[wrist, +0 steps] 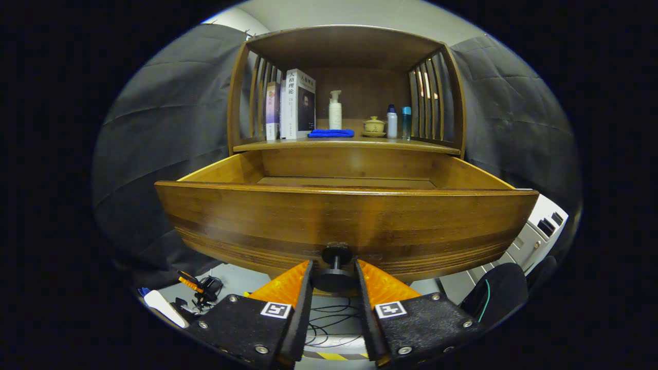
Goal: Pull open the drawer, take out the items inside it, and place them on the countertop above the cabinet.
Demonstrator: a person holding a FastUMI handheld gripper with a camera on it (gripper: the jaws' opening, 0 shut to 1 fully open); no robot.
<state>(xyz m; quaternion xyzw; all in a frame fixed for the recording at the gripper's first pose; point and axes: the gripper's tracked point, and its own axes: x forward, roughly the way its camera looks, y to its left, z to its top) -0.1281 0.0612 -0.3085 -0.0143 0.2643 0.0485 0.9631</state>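
Cloth-walled booth (pixel 154 154); wooden cabinet (pixel 344 216)

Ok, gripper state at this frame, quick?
Gripper: fingers closed on the drawer knob, one each side; drawer pulled out.

My one camera rode on my gripper (pixel 333 275) and looked forward along its two fingers, which closed on either side of the knob (pixel 335 271) at the bottom of the view. It sat low and very close to the drawer (pixel 345 223) front, facing the cabinet squarely and slightly upward, so the countertop (pixel 347 145) shelf appeared beyond, above the pulled-out drawer.
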